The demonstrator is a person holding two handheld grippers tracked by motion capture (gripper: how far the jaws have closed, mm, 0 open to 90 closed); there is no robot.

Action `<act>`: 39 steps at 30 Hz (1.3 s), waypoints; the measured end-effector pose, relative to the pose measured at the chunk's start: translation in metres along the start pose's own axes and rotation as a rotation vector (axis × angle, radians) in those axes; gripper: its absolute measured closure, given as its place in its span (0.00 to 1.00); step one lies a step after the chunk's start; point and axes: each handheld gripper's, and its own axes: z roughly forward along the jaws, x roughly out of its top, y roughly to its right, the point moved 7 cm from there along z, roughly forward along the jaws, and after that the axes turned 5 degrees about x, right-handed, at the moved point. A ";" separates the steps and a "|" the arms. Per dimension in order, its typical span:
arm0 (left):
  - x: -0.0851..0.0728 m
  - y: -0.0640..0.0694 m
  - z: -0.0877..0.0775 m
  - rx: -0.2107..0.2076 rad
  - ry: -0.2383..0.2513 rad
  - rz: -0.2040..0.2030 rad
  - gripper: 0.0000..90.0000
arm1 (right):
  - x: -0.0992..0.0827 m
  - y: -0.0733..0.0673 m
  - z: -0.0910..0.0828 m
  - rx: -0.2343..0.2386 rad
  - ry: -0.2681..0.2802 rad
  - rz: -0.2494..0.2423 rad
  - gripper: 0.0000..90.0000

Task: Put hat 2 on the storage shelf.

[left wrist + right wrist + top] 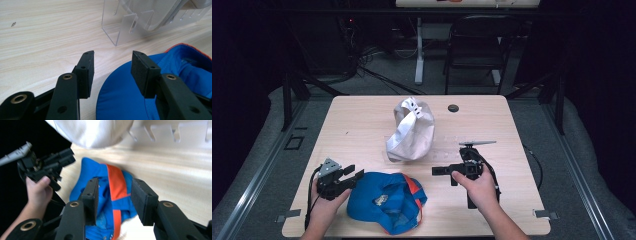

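Observation:
A blue cap [379, 200] with an orange strap [413, 189] lies open side up near the table's front edge. A white cap [412, 131] rests on a clear plastic stand [120, 30] at the table's middle. My left gripper [355, 171] is open just left of the blue cap; in the left gripper view its jaws [113, 56] hover over the blue brim [117, 100] with nothing between them. My right gripper [435, 171] points left, a short way right of the blue cap. It too is open [115, 185], with the blue cap [100, 172] beyond its jaws.
The wooden table [362, 120] has bare surface at its left and right. A small black round disc [453, 108] lies near the far edge. Beyond the table stand a black chair [477, 40] and a white table leg [419, 50] on a dark floor.

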 end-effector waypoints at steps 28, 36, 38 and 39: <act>-0.026 -0.012 -0.020 0.066 -0.030 -0.013 0.60 | -0.094 0.025 0.063 0.092 -0.198 -0.011 0.65; -0.030 -0.018 -0.028 0.085 -0.021 -0.029 0.59 | -0.099 0.025 0.076 0.096 -0.237 -0.004 0.65; -0.031 -0.019 -0.030 0.089 -0.019 -0.031 0.59 | -0.101 0.024 0.079 0.105 -0.243 0.004 0.65; -0.031 -0.020 -0.030 0.090 -0.021 -0.033 0.59 | -0.102 0.024 0.080 0.109 -0.253 0.007 0.66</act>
